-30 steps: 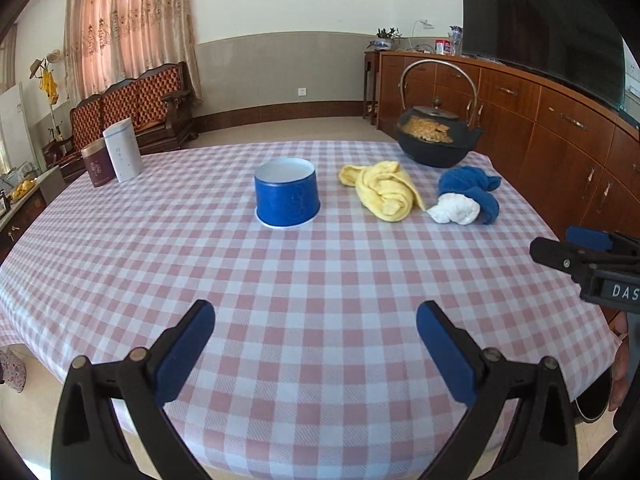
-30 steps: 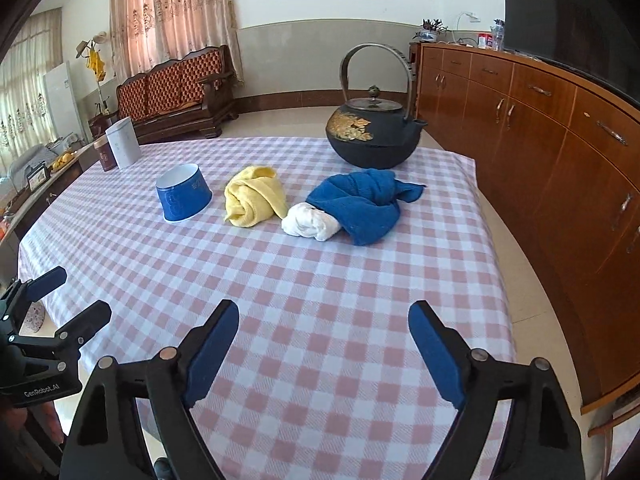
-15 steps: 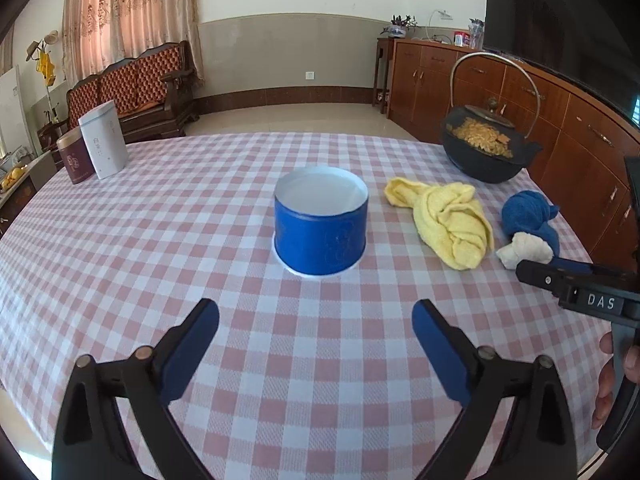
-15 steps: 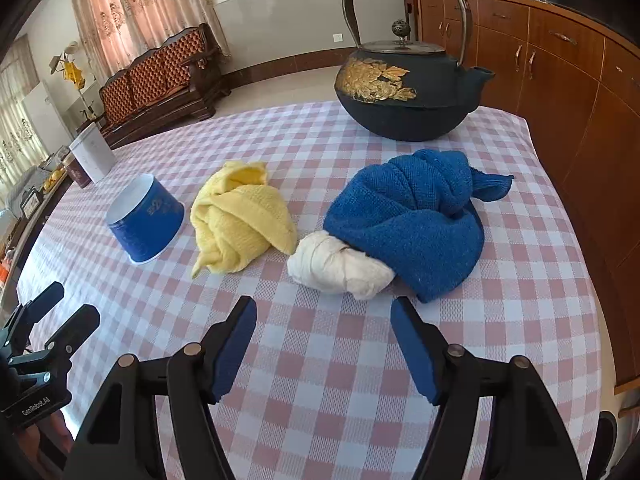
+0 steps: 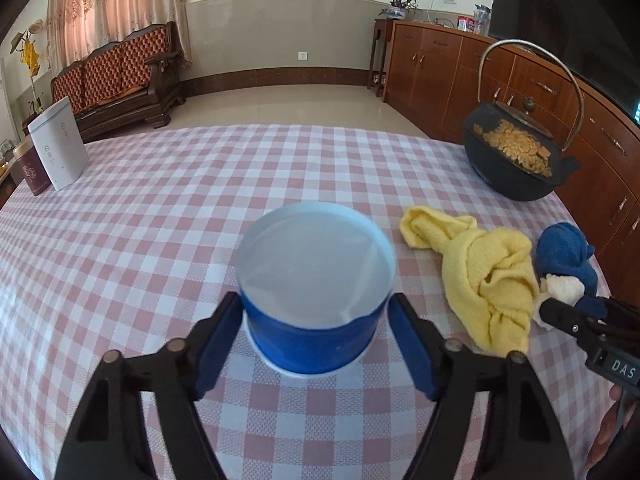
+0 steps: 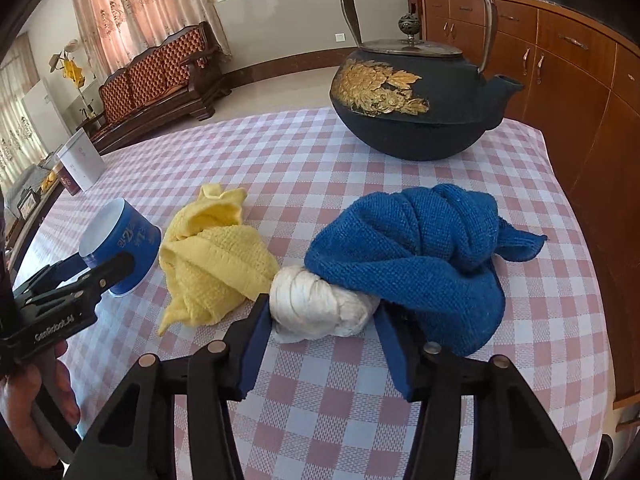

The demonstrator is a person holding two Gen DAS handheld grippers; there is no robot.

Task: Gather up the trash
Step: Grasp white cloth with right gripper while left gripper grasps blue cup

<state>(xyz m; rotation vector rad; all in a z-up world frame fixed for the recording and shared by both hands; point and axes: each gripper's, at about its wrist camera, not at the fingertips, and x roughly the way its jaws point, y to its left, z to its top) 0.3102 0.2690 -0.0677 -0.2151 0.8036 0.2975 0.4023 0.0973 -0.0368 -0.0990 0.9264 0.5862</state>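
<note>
Both hand-held grippers have come forward and down onto their targets, and both sets of jaws are closing.

Left hand-held gripper (image 5: 316, 340): I now have it straddling the blue paper cup (image 5: 314, 292), which stands upright on the checked counter (image 5: 160, 208). A second ago the cup was well ahead of the fingers. The pads now sit just beside the cup wall on either side. I cannot confirm firm contact, so I treat this gripper as apart, with the cup between the jaws.

Right hand-held gripper (image 6: 322, 344): I now have it around the crumpled white paper wad (image 6: 320, 308), which lies on the counter, tucked against the blue cloth (image 6: 420, 256) and just beside the yellow cloth (image 6: 216, 264). The left pad appears to touch the wad; the right pad is near it but not seen pressing. Treat as not yet clamped.

Meaning for the task: the approach is complete and the grasp is in progress. The wad is judged to be the trash, the cup its likely receptacle. Risk: the right pad may catch the blue cloth's edge.

The black iron teapot (image 6: 416, 96) stands well behind, clear of both grippers.
</note>
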